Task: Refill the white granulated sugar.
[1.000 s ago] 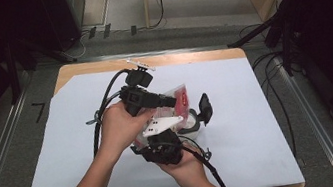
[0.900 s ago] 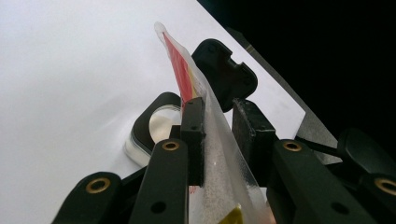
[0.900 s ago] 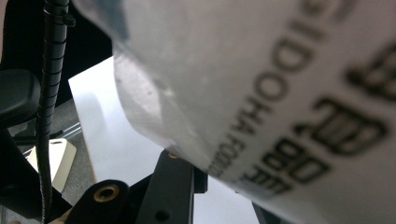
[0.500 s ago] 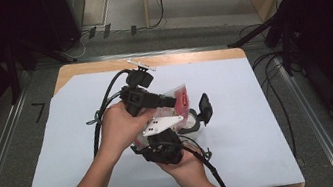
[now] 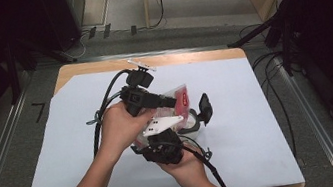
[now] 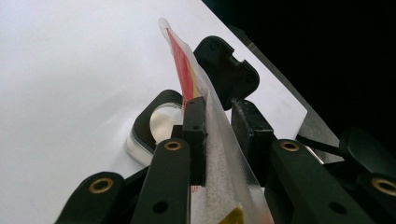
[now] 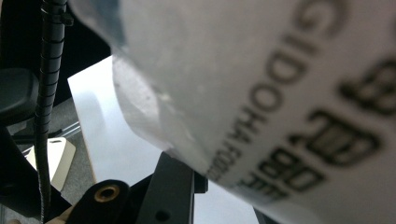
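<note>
light: bright overhead | surroundings: dark | right gripper view: close-up blur

High view looks down and fwd over the table (image 5: 260, 124) from the person's side, whole top in frame. Left gripper view sits v. close behind its jaws, facing along the packet (image 6: 205, 107) edge. Right gripper view is pressed nearly against that same packet (image 7: 261, 93).
</note>
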A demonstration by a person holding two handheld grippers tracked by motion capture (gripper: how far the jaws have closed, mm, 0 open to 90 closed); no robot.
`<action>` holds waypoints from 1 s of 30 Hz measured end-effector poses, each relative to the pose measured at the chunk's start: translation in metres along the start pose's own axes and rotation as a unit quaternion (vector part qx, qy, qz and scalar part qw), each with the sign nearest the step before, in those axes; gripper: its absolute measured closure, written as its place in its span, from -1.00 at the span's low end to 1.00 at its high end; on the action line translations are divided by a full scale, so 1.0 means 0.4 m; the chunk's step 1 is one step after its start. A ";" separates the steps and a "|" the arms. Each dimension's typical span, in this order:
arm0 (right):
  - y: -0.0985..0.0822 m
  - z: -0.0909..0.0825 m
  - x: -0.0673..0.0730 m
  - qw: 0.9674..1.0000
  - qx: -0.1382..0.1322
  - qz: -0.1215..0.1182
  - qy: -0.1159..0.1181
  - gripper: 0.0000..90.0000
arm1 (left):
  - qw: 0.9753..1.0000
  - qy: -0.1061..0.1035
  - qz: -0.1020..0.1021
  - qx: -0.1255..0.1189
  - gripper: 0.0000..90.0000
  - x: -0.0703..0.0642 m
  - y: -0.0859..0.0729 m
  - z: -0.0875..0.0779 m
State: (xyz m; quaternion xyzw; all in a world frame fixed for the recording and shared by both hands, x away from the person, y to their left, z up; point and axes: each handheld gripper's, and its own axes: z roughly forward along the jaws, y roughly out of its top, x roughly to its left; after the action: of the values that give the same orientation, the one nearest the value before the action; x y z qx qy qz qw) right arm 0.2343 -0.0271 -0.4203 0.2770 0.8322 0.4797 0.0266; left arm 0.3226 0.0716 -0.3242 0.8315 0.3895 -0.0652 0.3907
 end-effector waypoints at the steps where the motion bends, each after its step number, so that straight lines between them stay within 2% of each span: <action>1: -0.001 0.000 0.000 1.000 -0.001 -0.001 0.000 0.80 | 1.000 -0.001 0.001 0.001 0.70 0.001 -0.001 0.000; 4: -0.005 0.003 0.001 1.000 -0.003 -0.006 0.002 0.80 | 1.000 -0.002 0.003 0.010 0.69 0.004 -0.003 -0.004; 6: -0.008 0.004 0.003 1.000 -0.002 -0.011 0.002 0.80 | 1.000 -0.002 -0.003 0.010 0.69 0.003 -0.006 -0.006; 14: -0.019 0.012 0.011 1.000 -0.003 -0.029 0.000 0.73 | 1.000 -0.005 0.001 0.023 0.69 0.004 -0.014 -0.011; 30: -0.049 0.030 0.027 0.998 0.002 -0.054 0.015 0.57 | 0.999 -0.002 0.004 0.041 0.68 0.007 -0.043 -0.026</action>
State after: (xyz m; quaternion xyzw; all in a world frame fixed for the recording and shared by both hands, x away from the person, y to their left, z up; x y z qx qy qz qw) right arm 0.2206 -0.0199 -0.4403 0.2246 0.8472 0.4799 0.0399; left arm 0.3103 0.0873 -0.3284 0.8482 0.3825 -0.0809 0.3573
